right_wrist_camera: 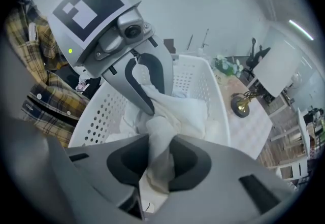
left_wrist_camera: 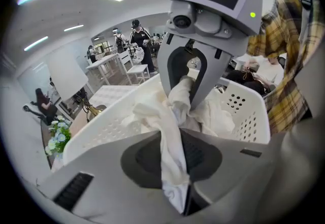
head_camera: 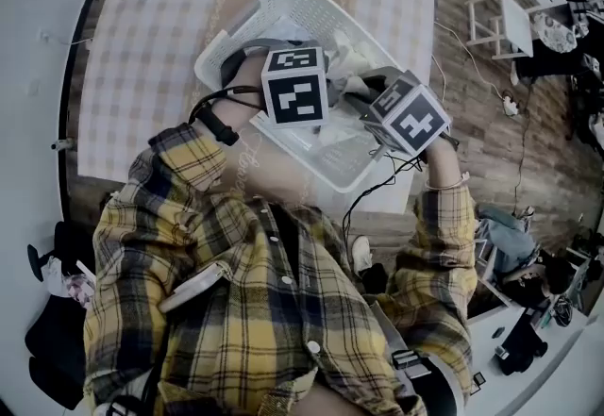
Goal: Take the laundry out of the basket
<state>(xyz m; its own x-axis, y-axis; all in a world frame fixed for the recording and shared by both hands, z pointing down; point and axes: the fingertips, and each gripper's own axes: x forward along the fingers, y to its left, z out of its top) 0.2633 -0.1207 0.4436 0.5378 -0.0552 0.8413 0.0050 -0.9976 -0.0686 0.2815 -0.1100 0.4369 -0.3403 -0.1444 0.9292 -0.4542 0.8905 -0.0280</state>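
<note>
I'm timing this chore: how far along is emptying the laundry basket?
Done: no laundry shows on the table yet. In hand: left gripper and right gripper are both shut on white cloth that trails into the basket. Left: lifting it clear, then any laundry underneath.

The right gripper (right_wrist_camera: 158, 159) pinches a white cloth (right_wrist_camera: 175, 114) over the basket (right_wrist_camera: 203, 73); the left gripper (right_wrist_camera: 155, 98), opposite, grips the same cloth.
</note>
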